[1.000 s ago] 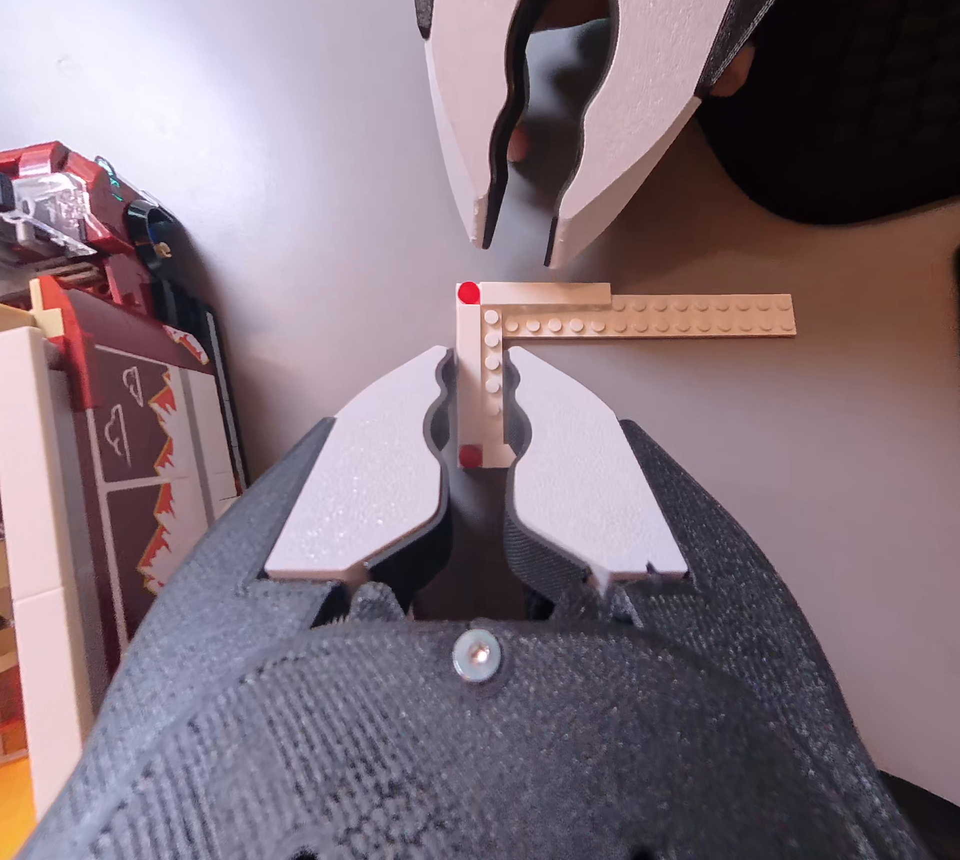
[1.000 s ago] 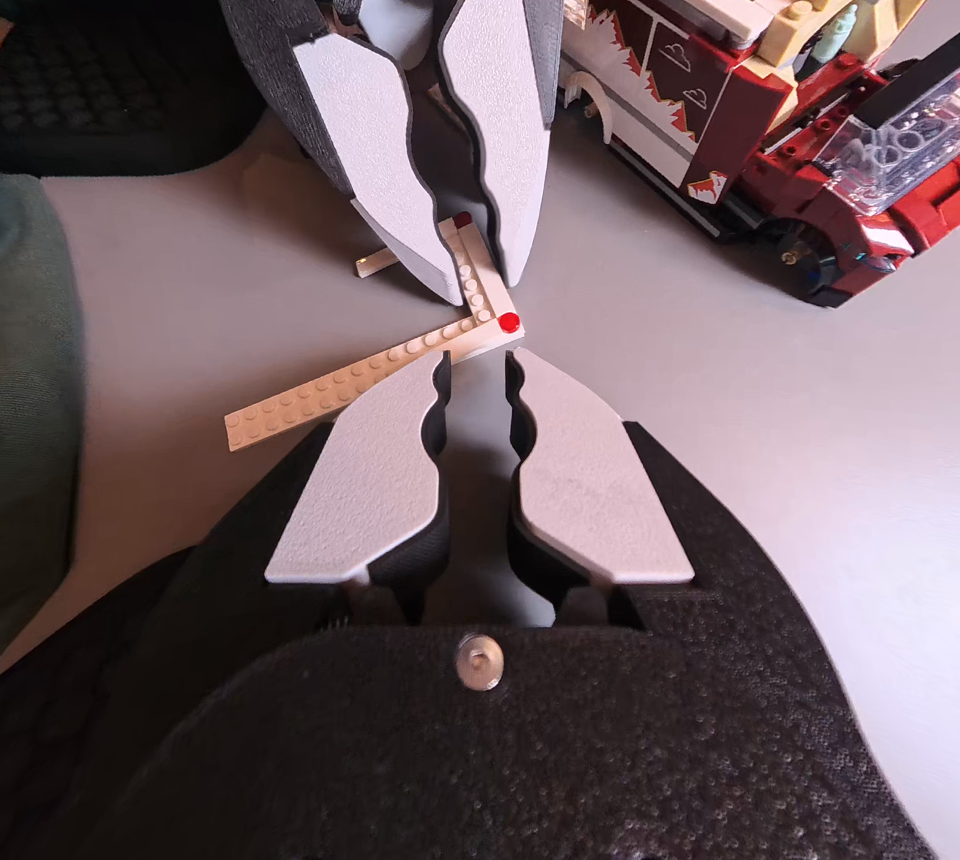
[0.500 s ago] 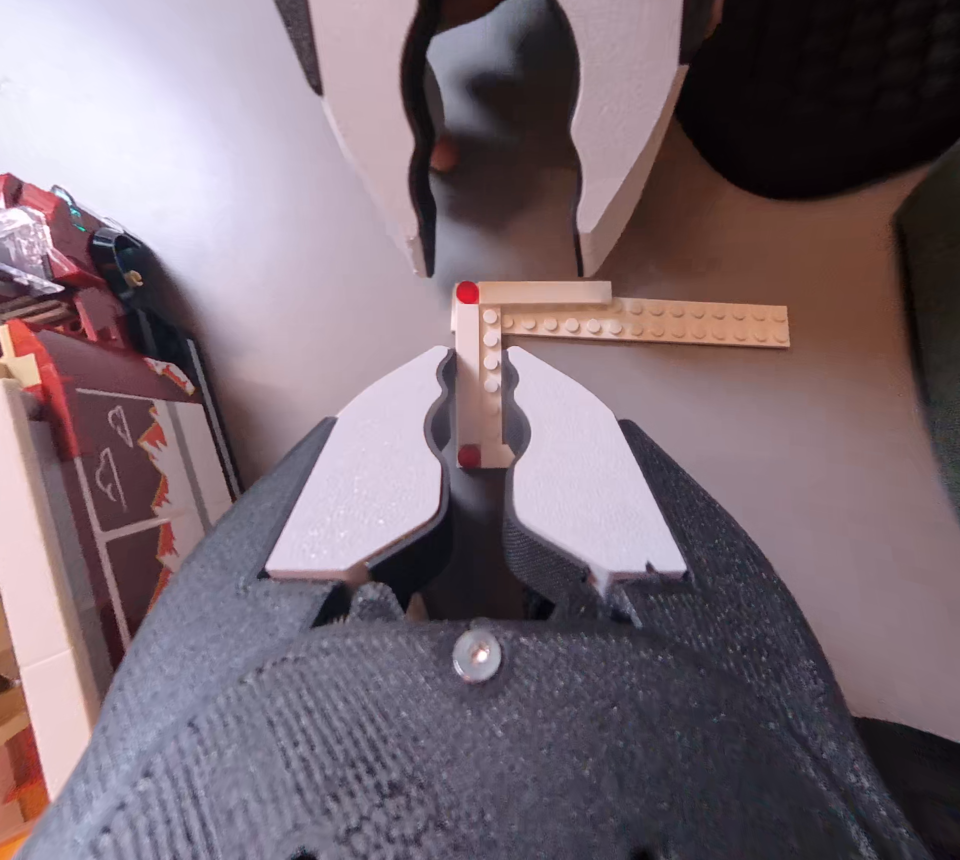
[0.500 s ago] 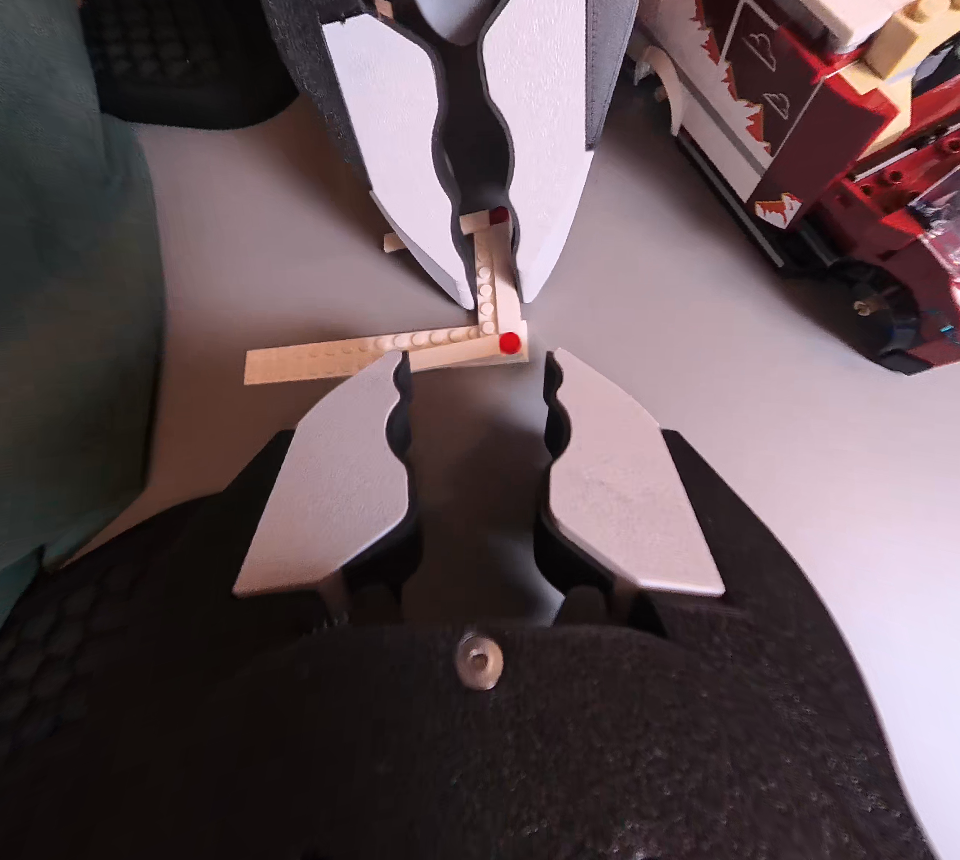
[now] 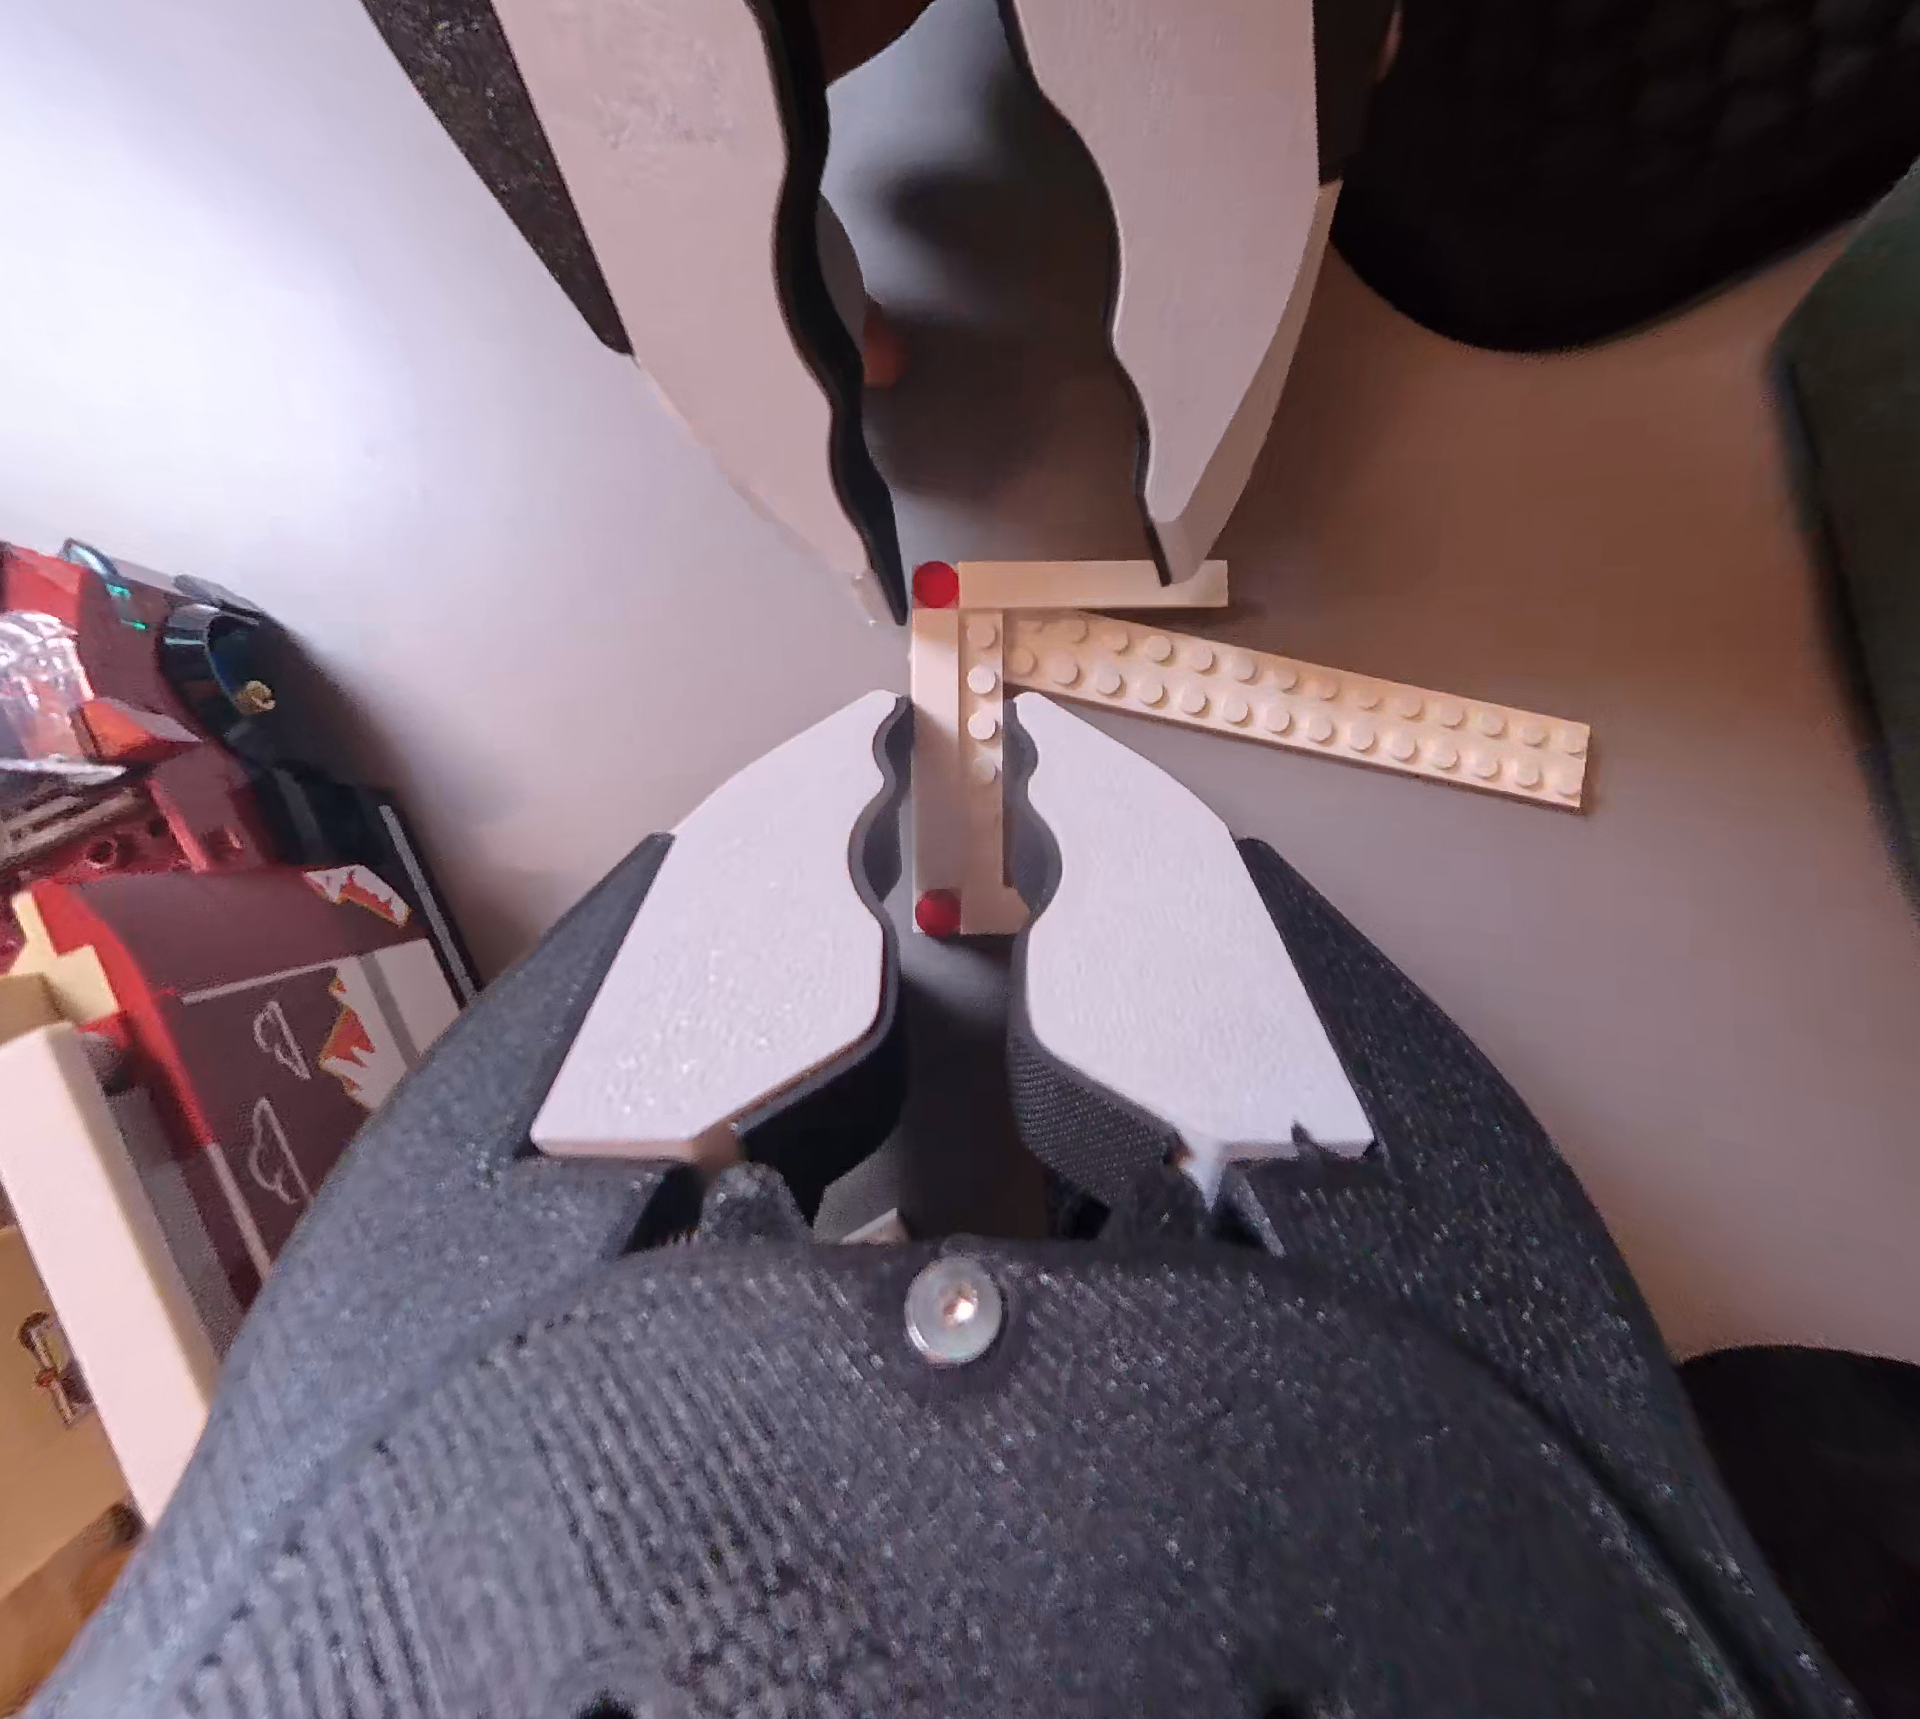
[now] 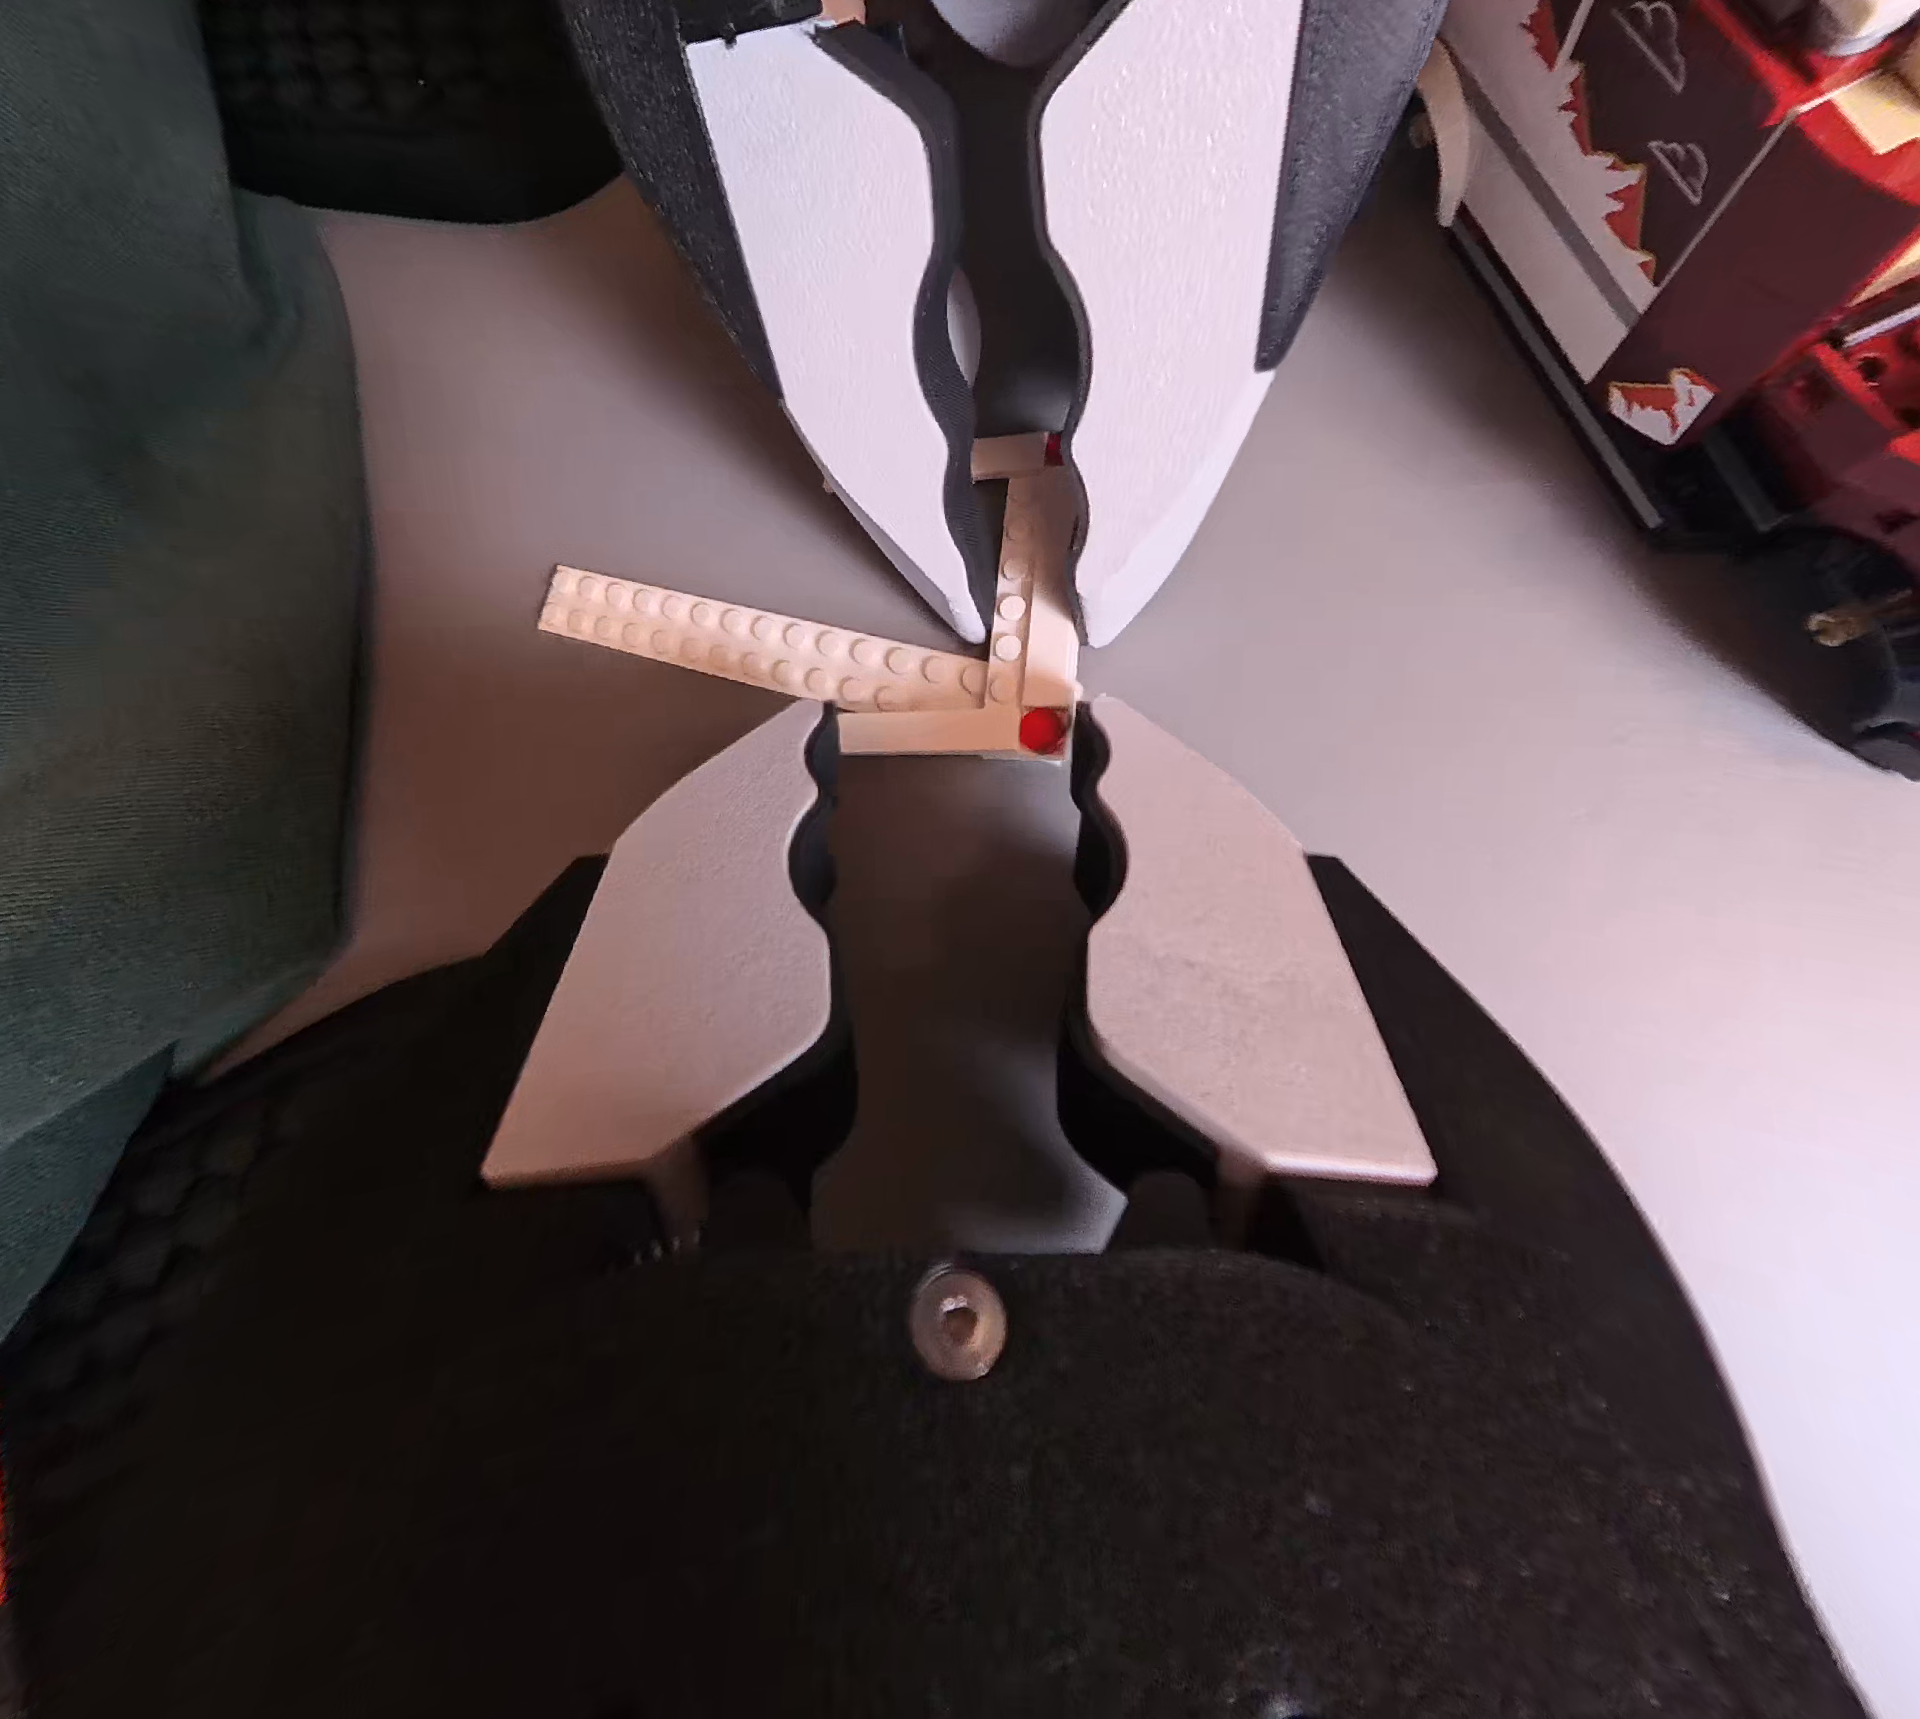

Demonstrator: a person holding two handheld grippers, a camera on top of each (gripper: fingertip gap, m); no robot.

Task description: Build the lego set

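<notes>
My left gripper (image 5: 956,713) is shut on the short arm (image 5: 956,786) of a cream brick assembly lying on the grey table (image 5: 312,319). A red stud (image 5: 935,911) sits at the held end and another (image 5: 935,583) at the far corner. A long studded plate (image 5: 1299,713) sticks out to the right from that corner, angled away from a smooth cream tile (image 5: 1070,583). My right gripper (image 6: 951,724) is open, its tips straddling the tile (image 6: 925,724) and corner stud (image 6: 1042,727). In the left wrist view one right fingertip (image 5: 1169,557) overlaps the tile.
A dark red and cream brick vehicle (image 6: 1662,215) stands to the right in the right wrist view and at the left (image 5: 208,994) in the left wrist view. Green fabric (image 6: 156,422) lies at the table's left edge. A black textured object (image 5: 1662,59) lies beyond. My two grippers' fingertips are within a few centimetres of each other.
My right gripper opened wide and moved in until its tips reached the smooth tile at the corner. The long plate swung slightly away from the tile. My left gripper kept its hold.
</notes>
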